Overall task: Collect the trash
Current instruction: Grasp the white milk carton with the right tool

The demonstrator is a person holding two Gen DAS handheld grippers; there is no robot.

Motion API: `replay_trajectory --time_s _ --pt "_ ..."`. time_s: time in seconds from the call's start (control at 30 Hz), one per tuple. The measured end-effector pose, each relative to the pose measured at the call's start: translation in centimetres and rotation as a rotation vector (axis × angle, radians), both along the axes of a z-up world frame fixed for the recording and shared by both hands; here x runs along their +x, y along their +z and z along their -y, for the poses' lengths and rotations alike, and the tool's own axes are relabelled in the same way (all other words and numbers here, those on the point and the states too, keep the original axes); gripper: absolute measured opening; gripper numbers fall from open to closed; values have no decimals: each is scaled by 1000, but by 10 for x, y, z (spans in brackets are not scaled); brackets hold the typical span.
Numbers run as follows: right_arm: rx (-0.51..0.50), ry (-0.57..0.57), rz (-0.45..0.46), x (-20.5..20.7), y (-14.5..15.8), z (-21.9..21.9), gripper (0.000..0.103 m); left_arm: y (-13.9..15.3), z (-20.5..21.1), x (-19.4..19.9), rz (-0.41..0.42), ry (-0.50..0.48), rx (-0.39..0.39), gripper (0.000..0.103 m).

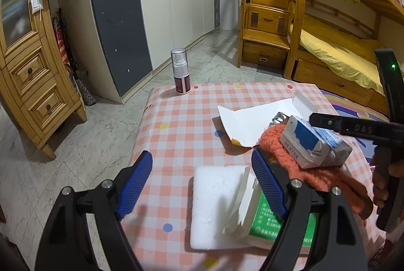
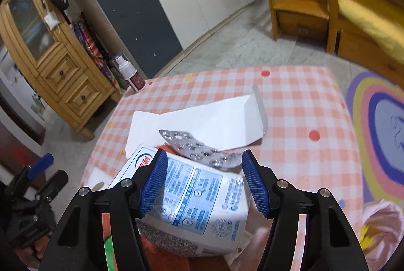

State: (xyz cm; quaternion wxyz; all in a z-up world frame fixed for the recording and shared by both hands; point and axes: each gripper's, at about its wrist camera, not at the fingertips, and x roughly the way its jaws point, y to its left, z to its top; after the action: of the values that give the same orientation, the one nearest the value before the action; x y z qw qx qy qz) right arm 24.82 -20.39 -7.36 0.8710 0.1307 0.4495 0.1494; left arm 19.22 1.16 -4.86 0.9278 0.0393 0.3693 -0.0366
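Note:
A blue-and-white carton (image 2: 199,205) lies on an orange fuzzy cloth (image 1: 303,165), seen also in the left wrist view (image 1: 313,144). My right gripper (image 2: 204,185) is open, its blue pads on either side of the carton, just above it. A silver blister pack (image 2: 199,150) rests behind the carton on a flattened white box (image 2: 202,124). My left gripper (image 1: 202,185) is open over a white foam block (image 1: 214,205) and a green-and-white packet (image 1: 262,220) with crumpled paper.
A spray bottle (image 1: 181,71) stands at the far left corner of the pink checked table (image 1: 176,124). A wooden cabinet (image 1: 30,74), a wardrobe (image 1: 151,6) and a wooden bunk bed (image 1: 315,26) surround the marble floor. A colourful rug (image 2: 378,124) lies to the right.

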Motion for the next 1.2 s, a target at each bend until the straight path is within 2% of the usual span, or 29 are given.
replay_trajectory --time_s 0.27,0.43,0.53,0.6,0.67,0.83,1.07,1.13,1.2 --pt "-27 47 -35 -67 16 -7 60 2 -11 -32 -6 7 -10 79" --pt "-53 115 -7 -110 25 -29 60 -1 -16 -53 -18 9 -8 79" --pt "-159 116 59 -118 33 -36 63 1 -17 -60 -18 9 -10 79" --pt "-250 112 101 -116 34 -40 72 1 -15 -63 -15 3 -7 79" --pt "-346 114 122 -108 26 -43 73 3 -13 -64 -12 0 -13 79" --pt "-479 164 134 -94 -1 -51 73 0 -10 -62 -12 -7 -19 79" --pt "-509 162 169 -89 -11 -53 65 -6 -8 -56 -24 -20 -29 79" --pt "-511 166 179 -91 -9 -54 60 -8 -6 -56 -27 -29 -29 79" --pt "-503 153 202 -95 -1 -55 43 -9 -4 -56 -30 -35 -31 79"
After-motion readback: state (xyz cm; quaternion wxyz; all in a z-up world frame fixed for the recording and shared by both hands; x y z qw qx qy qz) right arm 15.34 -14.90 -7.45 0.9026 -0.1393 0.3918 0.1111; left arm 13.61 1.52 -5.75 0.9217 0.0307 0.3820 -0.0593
